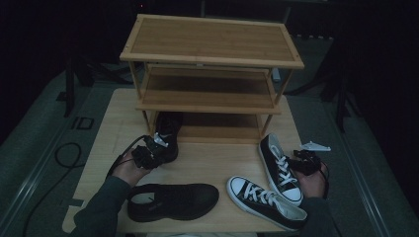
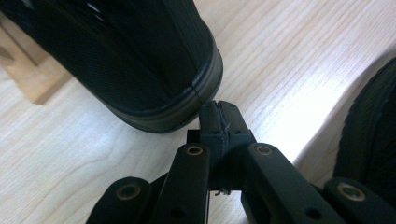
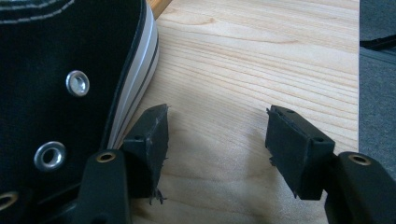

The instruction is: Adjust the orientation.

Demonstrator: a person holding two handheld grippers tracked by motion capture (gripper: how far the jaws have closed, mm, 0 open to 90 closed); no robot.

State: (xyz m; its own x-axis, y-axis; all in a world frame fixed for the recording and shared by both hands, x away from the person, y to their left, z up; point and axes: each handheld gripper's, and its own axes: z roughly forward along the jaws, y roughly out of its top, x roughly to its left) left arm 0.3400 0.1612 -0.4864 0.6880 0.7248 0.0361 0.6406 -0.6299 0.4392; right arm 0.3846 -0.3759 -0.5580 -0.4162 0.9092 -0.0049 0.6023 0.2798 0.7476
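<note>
I judge the work to be stowing 4 shoes on the wooden shoe rack (image 1: 210, 59), and it is barely begun. 1 black shoe (image 1: 167, 136) stands toe-first under the lowest tier of the rack, its heel jutting out onto the desk (image 1: 212, 163). My left gripper (image 1: 148, 154) sits at that heel with its jaws pressed together on nothing; in the left gripper view the closed tips (image 2: 218, 122) are just beside the shoe's rubber heel rim (image 2: 187, 100), touching or nearly so, I cannot tell which. It looks as if I am nudging this shoe home, not carrying it.

The second black shoe (image 1: 173, 201) lies on its sole at the near edge of the desk, unplaced. The 2 black-and-white sneakers are also out on the desk: 1 sneaker (image 1: 280, 168) points away from the rack's right leg, the other sneaker (image 1: 267, 201) lies slanted in front of it, near the desk edge.

My right gripper (image 1: 307, 163) hangs just right of the first sneaker, jaws spread wide and empty; in the right gripper view its left finger (image 3: 152, 140) is close against the white sole stripe (image 3: 135, 93), with bare desk between the pads.

So 1 shoe is nearly stowed and 3 remain. The rack's top and middle tiers are bare.
</note>
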